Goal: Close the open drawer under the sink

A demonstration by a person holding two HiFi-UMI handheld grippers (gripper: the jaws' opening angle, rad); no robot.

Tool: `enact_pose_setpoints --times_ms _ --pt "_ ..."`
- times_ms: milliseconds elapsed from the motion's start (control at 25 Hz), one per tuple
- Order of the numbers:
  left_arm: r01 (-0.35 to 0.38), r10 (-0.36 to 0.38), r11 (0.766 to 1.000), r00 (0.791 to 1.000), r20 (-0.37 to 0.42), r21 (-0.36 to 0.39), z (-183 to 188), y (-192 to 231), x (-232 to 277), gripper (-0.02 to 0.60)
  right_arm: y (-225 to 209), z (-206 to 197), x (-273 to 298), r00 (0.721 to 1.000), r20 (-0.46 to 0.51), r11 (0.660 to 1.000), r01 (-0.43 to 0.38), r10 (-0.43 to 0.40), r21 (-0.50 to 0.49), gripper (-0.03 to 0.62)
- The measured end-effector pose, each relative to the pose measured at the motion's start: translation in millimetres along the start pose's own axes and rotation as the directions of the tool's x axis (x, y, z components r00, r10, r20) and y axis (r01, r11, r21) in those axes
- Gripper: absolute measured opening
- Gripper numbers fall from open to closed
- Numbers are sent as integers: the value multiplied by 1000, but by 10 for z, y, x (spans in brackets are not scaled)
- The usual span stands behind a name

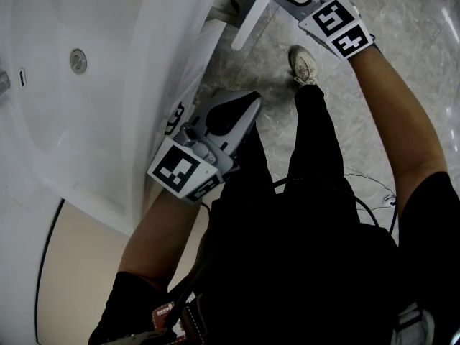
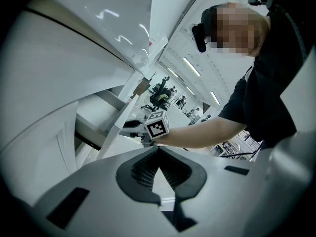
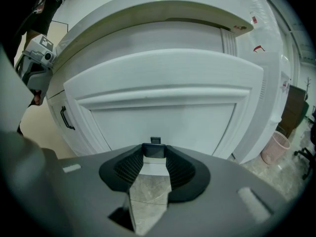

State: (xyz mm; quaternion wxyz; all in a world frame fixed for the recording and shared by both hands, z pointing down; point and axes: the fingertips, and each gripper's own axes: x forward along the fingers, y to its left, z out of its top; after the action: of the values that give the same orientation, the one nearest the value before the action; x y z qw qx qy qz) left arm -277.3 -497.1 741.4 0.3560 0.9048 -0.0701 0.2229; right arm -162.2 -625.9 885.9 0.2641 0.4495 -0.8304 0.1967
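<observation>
One drawer (image 3: 158,102) is the thing to watch: a white front with a raised frame moulding, standing out from the cabinet under the sink (image 1: 79,128) (from above, its top edge shows as a pale bar just forward of the basin's rim). The right gripper (image 3: 154,158) faces that front squarely. Its fingers (image 3: 180,169) stand wide and pinch the small dark handle (image 3: 154,150), which fills the gap at their tips. Under these fingers lies marbled floor (image 3: 148,196). Far to their right a pink bin (image 3: 275,147) stands by the wall, and to their left is a cabinet door (image 3: 81,132) with a dark pull. The left gripper (image 1: 248,105) hangs beside the sink's front edge, well apart from the drawer, with its fingers pressed together at the tips. Between the two grippers the person's legs and a shoe (image 1: 303,65) take up the floor. To the right of the right gripper's fingers the floor lies open.
</observation>
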Motion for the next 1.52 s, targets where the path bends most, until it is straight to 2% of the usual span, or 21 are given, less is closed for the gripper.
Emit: enact_pose_setpoints --times_ms 600,1520 --pt "20 -20 1000 1000 -20 2 -88 -66 0 0 -32 92 93 1000 11 1000 1 -1 -4 140" --pt "14 -14 1000 1000 -9 5 -165 -89 -63 0 -29 220 271 1000 27 1000 3 -3 -9 140"
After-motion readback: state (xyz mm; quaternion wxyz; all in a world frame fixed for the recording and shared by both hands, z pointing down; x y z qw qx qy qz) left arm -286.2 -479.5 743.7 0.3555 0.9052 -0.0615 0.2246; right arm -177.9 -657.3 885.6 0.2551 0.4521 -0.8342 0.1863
